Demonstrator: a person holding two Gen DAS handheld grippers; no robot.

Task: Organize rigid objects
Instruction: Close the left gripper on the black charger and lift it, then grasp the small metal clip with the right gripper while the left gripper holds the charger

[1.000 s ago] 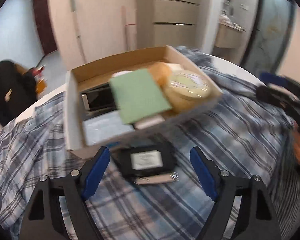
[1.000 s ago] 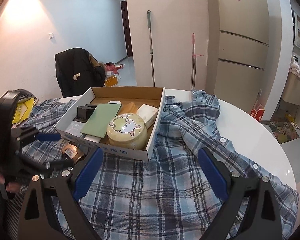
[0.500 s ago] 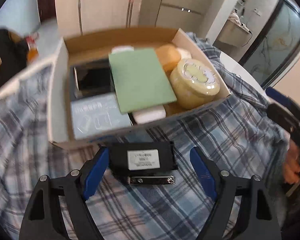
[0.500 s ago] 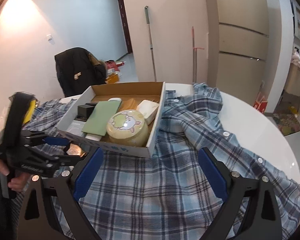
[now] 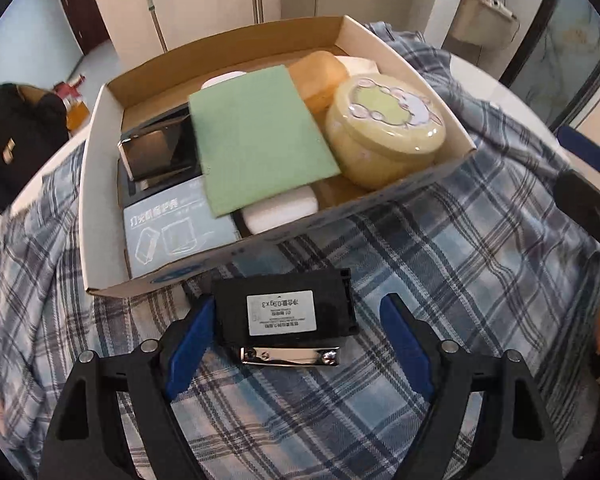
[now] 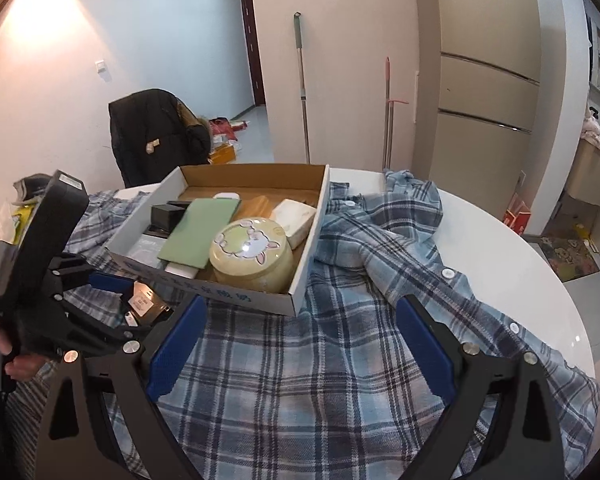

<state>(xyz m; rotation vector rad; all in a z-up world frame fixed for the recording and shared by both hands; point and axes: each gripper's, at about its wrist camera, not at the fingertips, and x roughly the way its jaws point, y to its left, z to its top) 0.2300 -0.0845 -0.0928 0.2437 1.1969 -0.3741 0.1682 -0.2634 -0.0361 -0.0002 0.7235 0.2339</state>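
A cardboard box (image 5: 94, 160) sits on a plaid shirt (image 5: 440, 280) and holds a green card (image 5: 256, 136), a yellow round tin (image 5: 384, 128), a white case (image 5: 280, 212), a black mirror box (image 5: 160, 152) and other items. A small black box (image 5: 284, 304) with a white label lies in front of the cardboard box, with a metal nail clipper (image 5: 288, 356) at its near edge. My left gripper (image 5: 300, 340) is open around the black box; the left pad touches its side. My right gripper (image 6: 300, 344) is open and empty over the shirt, right of the cardboard box (image 6: 300, 284).
The shirt (image 6: 380, 240) covers a round white table (image 6: 500, 248). A black coat (image 6: 156, 132) hangs on a chair behind. Two mops lean on the wall. The left gripper's body (image 6: 40, 280) shows at the left of the right wrist view.
My left gripper has moved forward and down, so the black box now lies between its fingers. The right gripper has barely moved.
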